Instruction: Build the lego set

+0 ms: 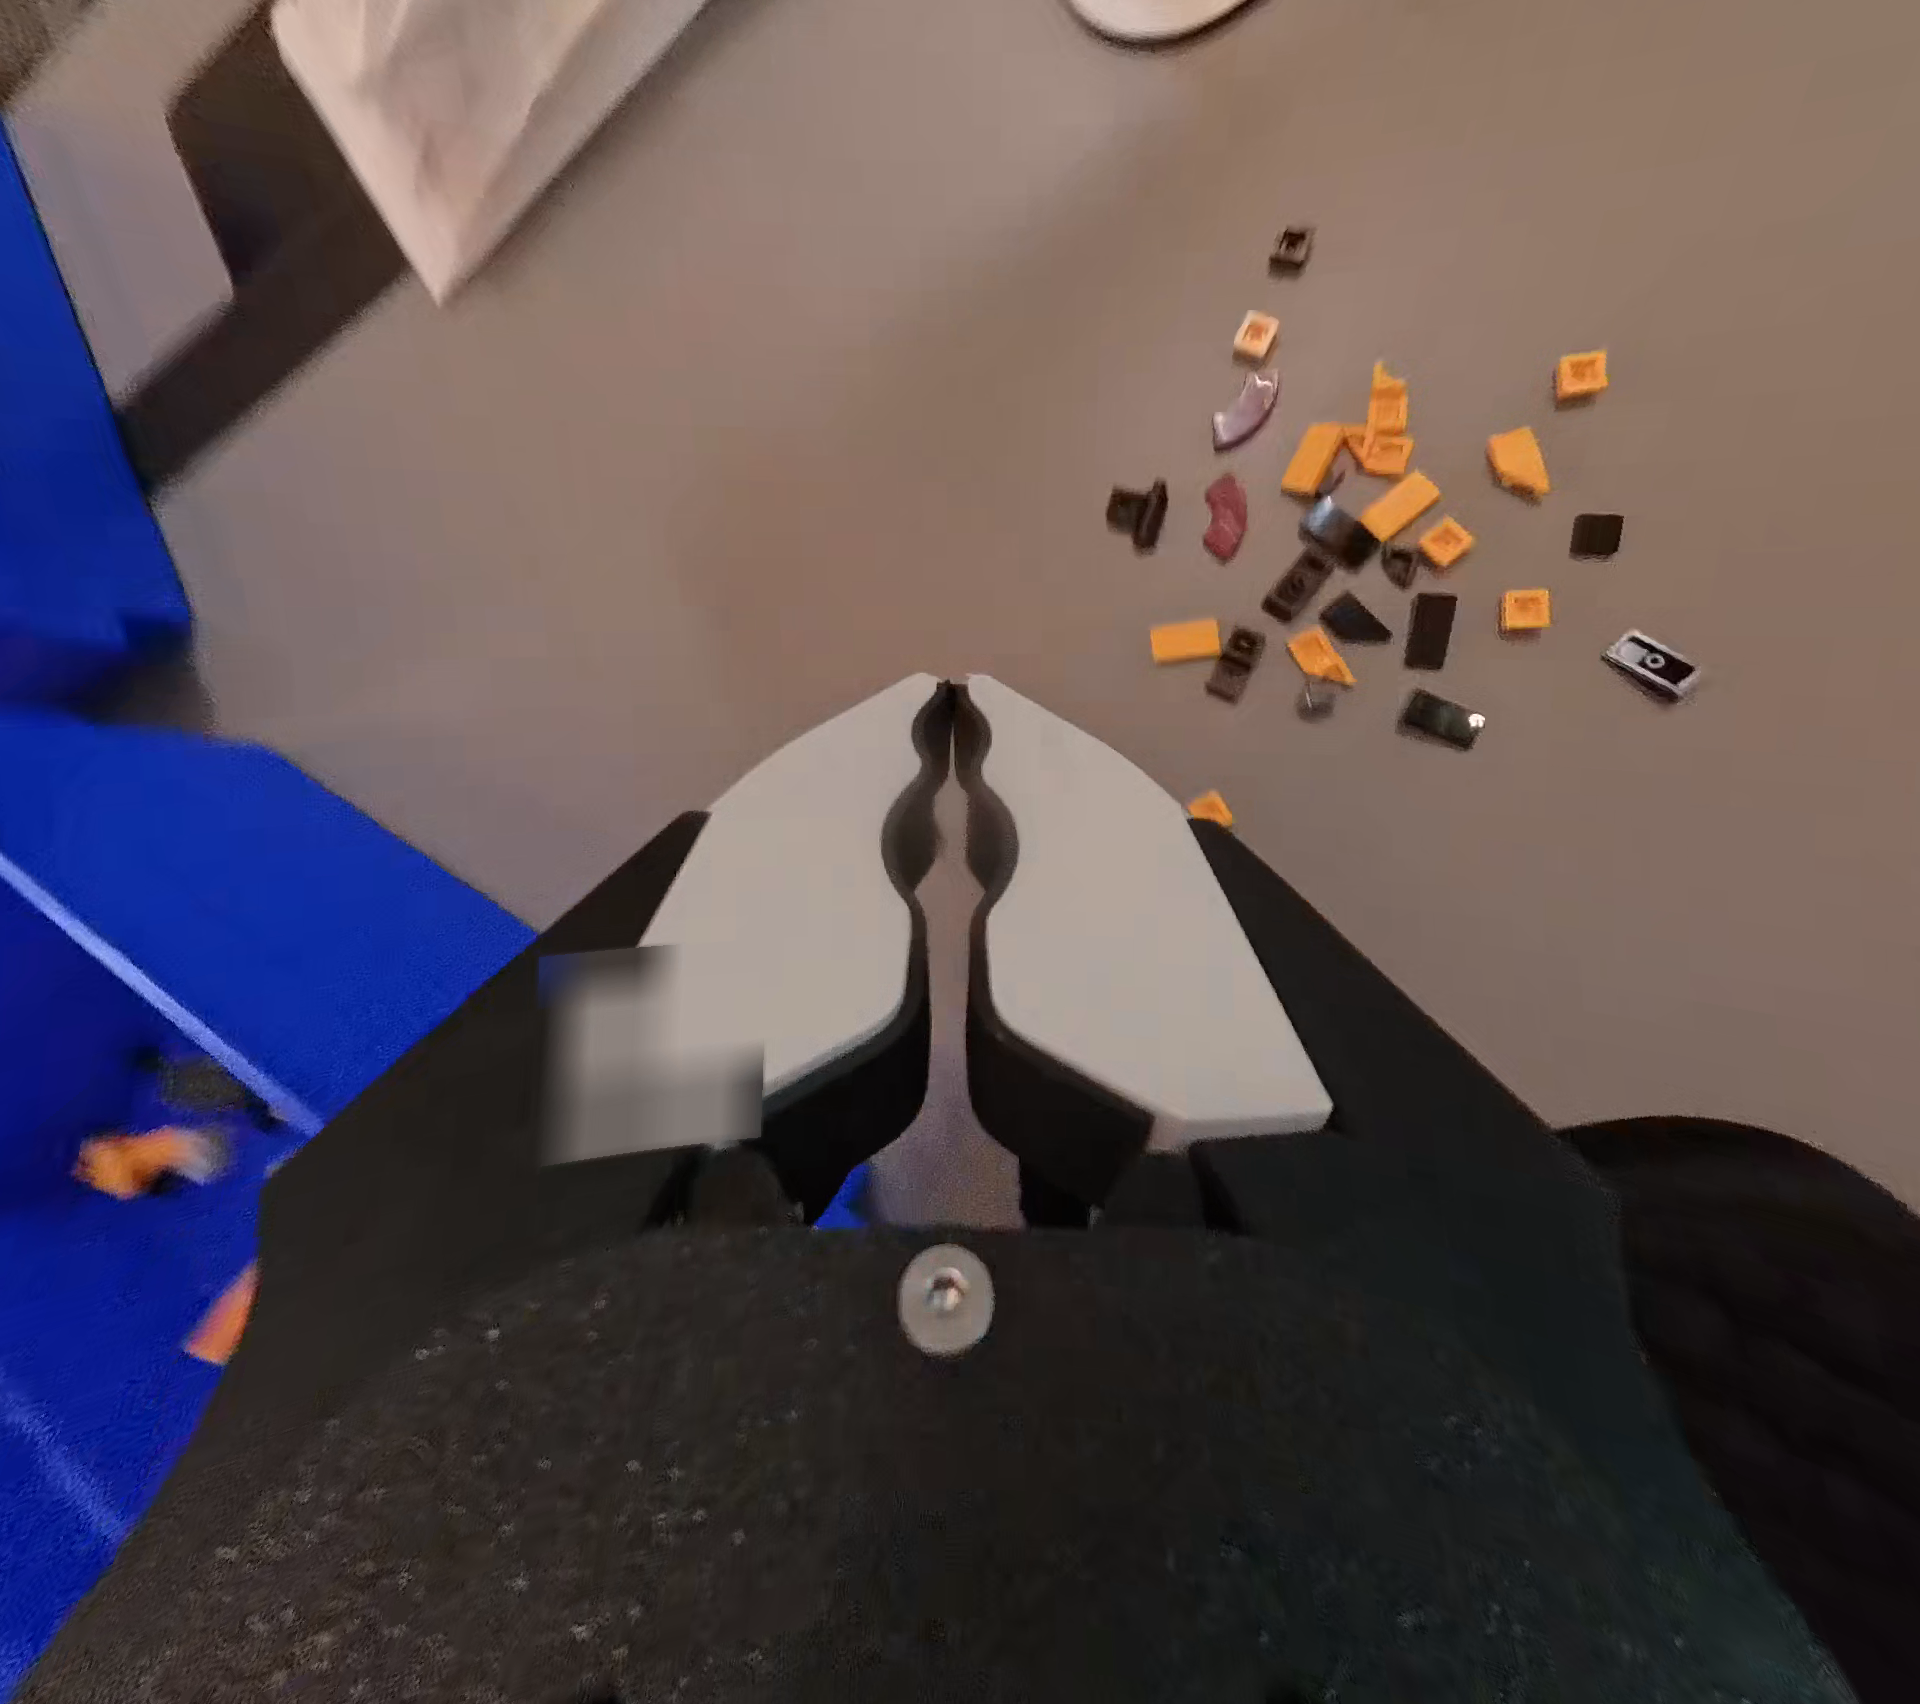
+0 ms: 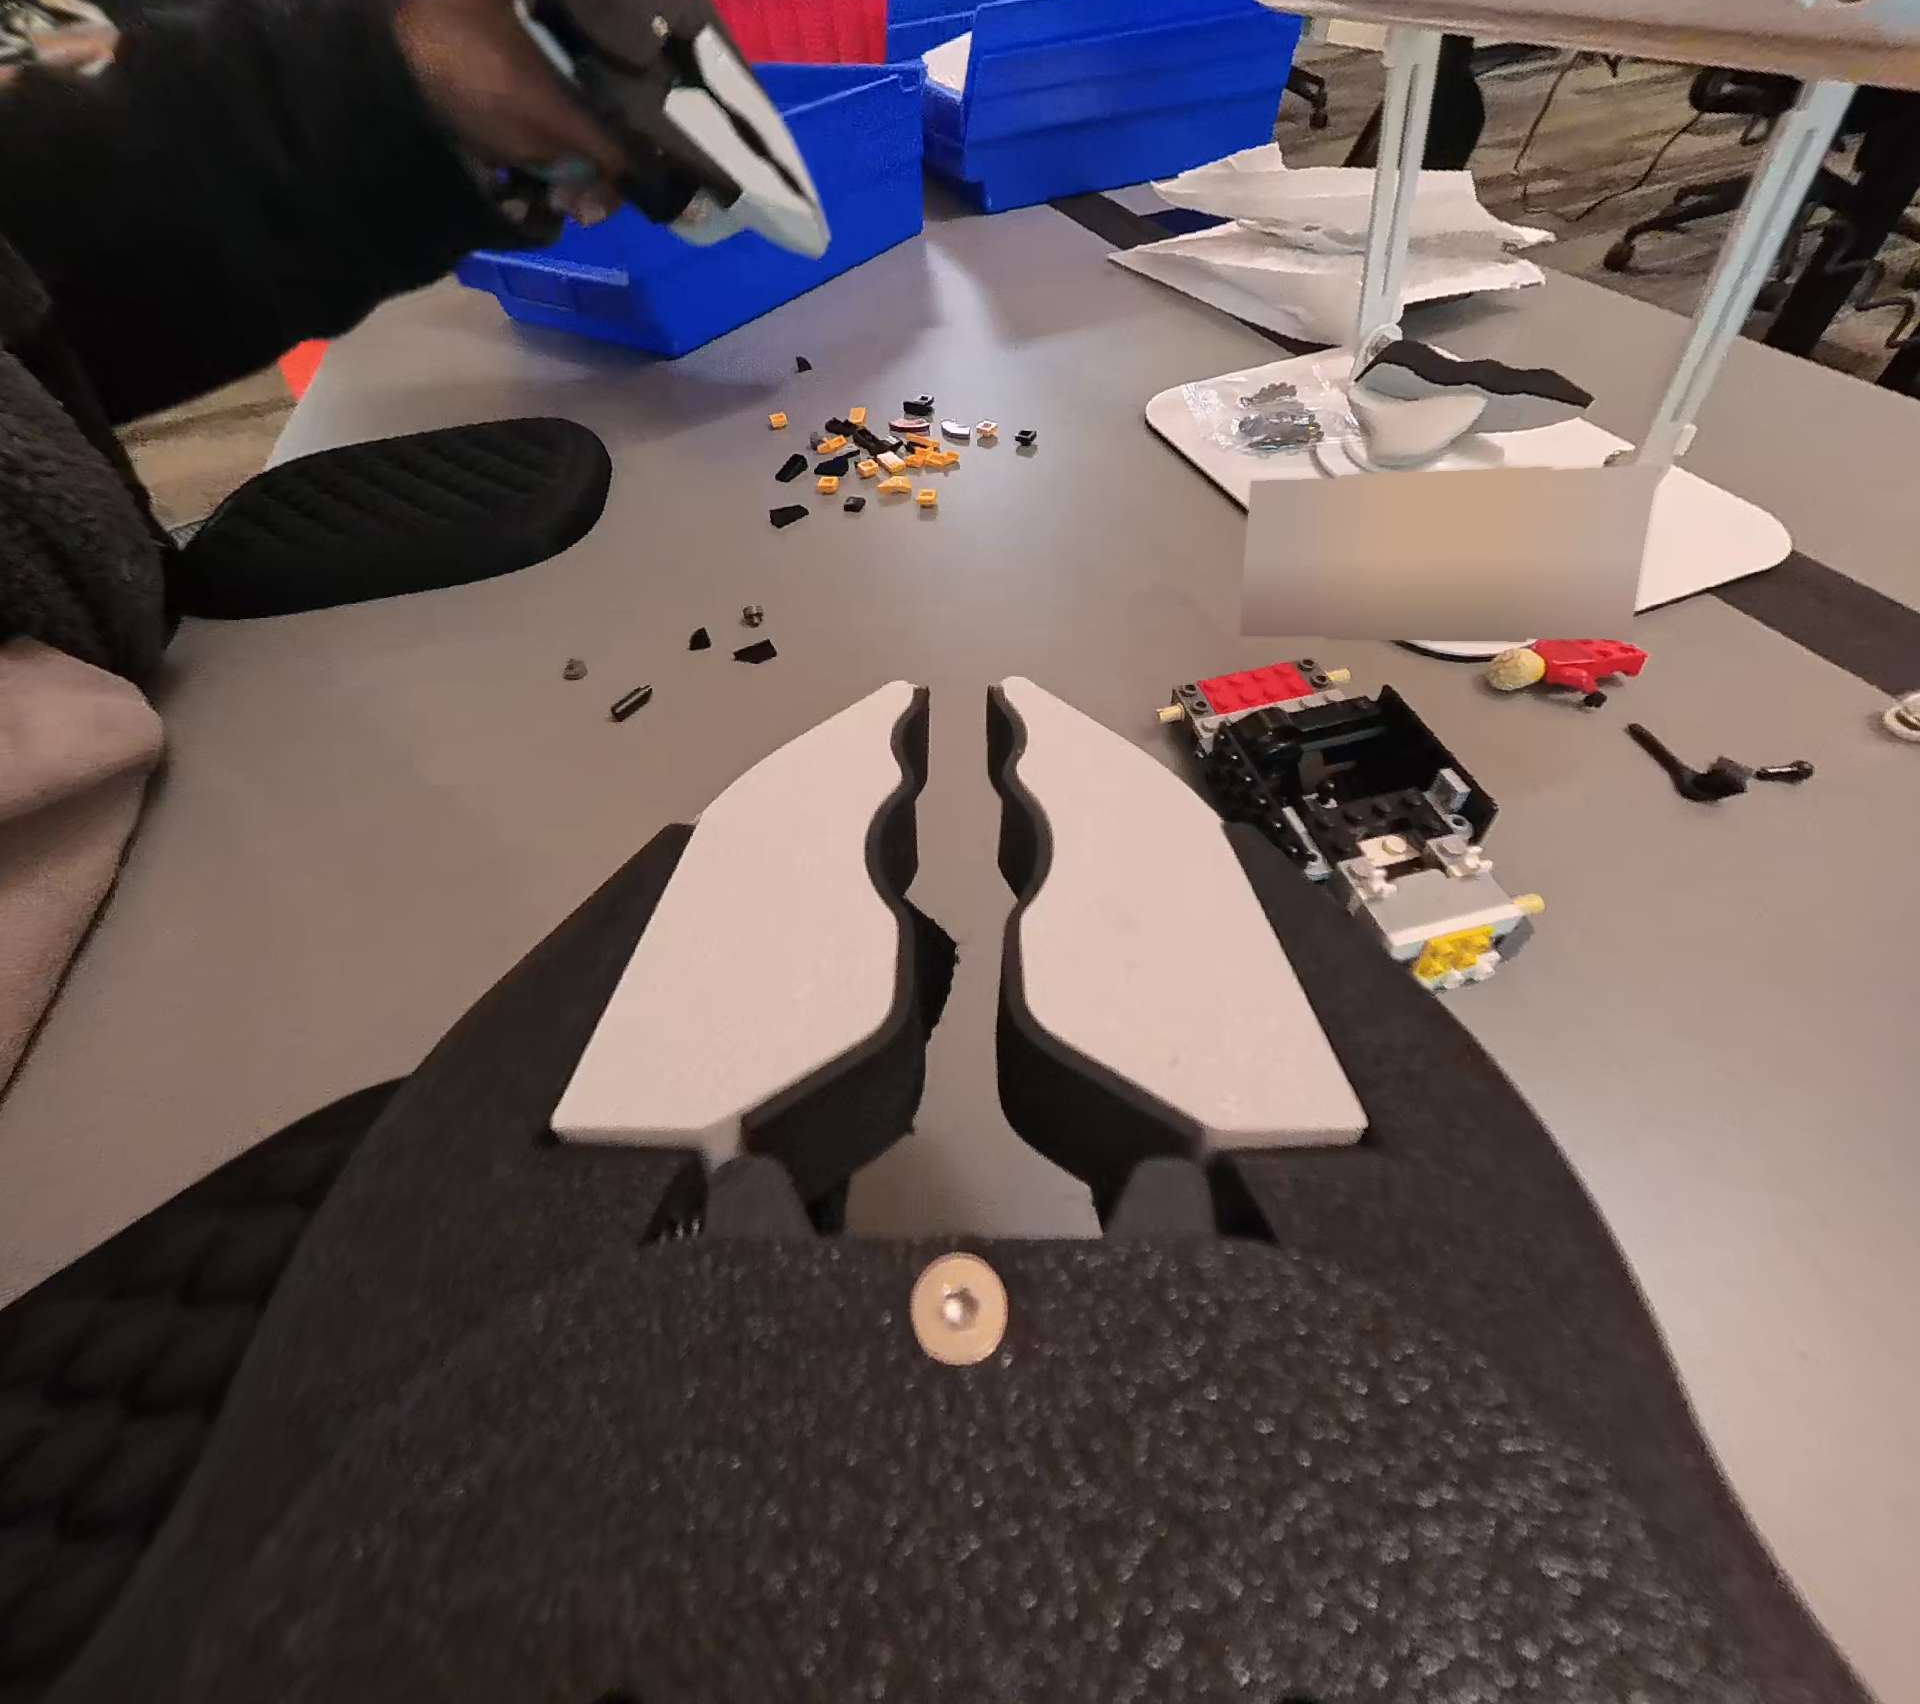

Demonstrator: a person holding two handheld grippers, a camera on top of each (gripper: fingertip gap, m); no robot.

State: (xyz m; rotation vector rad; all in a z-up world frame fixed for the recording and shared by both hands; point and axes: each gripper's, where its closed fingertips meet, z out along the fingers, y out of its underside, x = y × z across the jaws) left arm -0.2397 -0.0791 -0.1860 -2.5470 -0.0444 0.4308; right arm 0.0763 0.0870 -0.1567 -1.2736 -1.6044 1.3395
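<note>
My left gripper (image 1: 954, 683) is shut, its pads meeting at the tips with nothing visible between them. It hovers over the grey table (image 1: 727, 459), left of a pile of small orange and black lego pieces (image 1: 1382, 511). The right wrist view shows it raised in a hand (image 2: 805, 236) above that pile (image 2: 883, 454). My right gripper (image 2: 956, 698) is open with a narrow gap and holds nothing, low over the table. A partly built black, grey and red lego vehicle (image 2: 1351, 802) sits just right of it.
A few small black and grey pieces (image 2: 727, 646) lie ahead on the left. A red lego figure (image 2: 1569, 667) lies at right. Blue bins (image 2: 727, 272) stand behind, with a white stand base (image 2: 1714, 532), torn paper (image 2: 1299, 241) and a black chair armrest (image 2: 395, 511). There is about 35 cm between the tips of the two grippers. The red lego figure (image 2: 1569, 667) lies around 20 cm away from my right fingertips.
</note>
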